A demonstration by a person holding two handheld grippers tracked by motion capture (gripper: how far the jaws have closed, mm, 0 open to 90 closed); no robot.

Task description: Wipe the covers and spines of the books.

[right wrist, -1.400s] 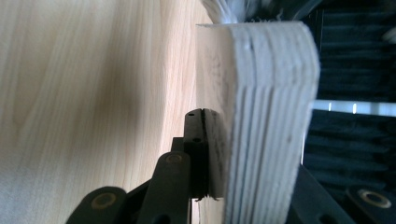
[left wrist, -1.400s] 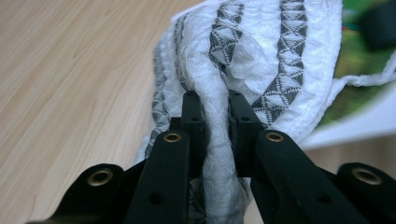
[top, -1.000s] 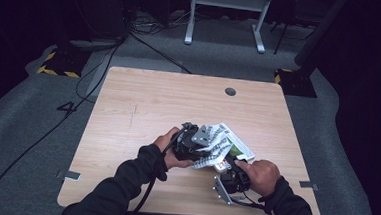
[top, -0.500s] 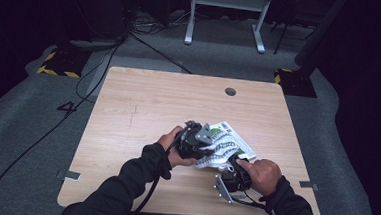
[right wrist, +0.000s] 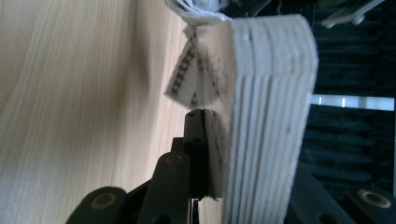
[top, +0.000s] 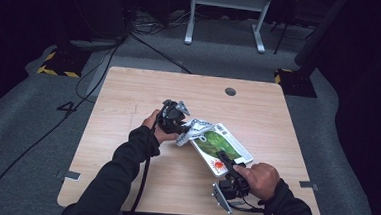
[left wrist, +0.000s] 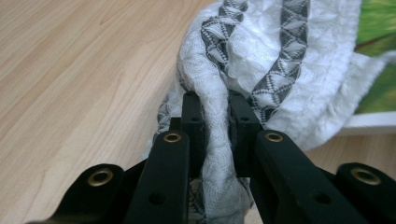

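Note:
A white cloth [top: 195, 129] with grey patterned bands lies bunched at the near-left corner of a thick board book [top: 224, 144] with a green cover, in the middle of the wooden table [top: 129, 98]. My left gripper [top: 185, 129] is shut on a fold of the cloth [left wrist: 261, 56], its jaws [left wrist: 215, 121] pinching it just above the tabletop. The book's green cover [left wrist: 379, 60] shows beyond the cloth. My right gripper [top: 222, 156] is shut on the book's near edge. In the right gripper view the book's stacked pages [right wrist: 266, 116] sit between the jaws [right wrist: 219, 140], with a cloth corner [right wrist: 192, 79] hanging beside them.
A round cable hole [top: 230, 91] sits near the table's far edge. Cables [top: 147, 40] run over the grey floor behind, beside a white stand [top: 224, 19] and yellow-black tape [top: 55, 71]. Bare wood lies to the left of the cloth and behind it.
My left gripper has moved left and away from the person, dragging the cloth off the book, so more of the green cover shows. The right gripper has kept still on the book.

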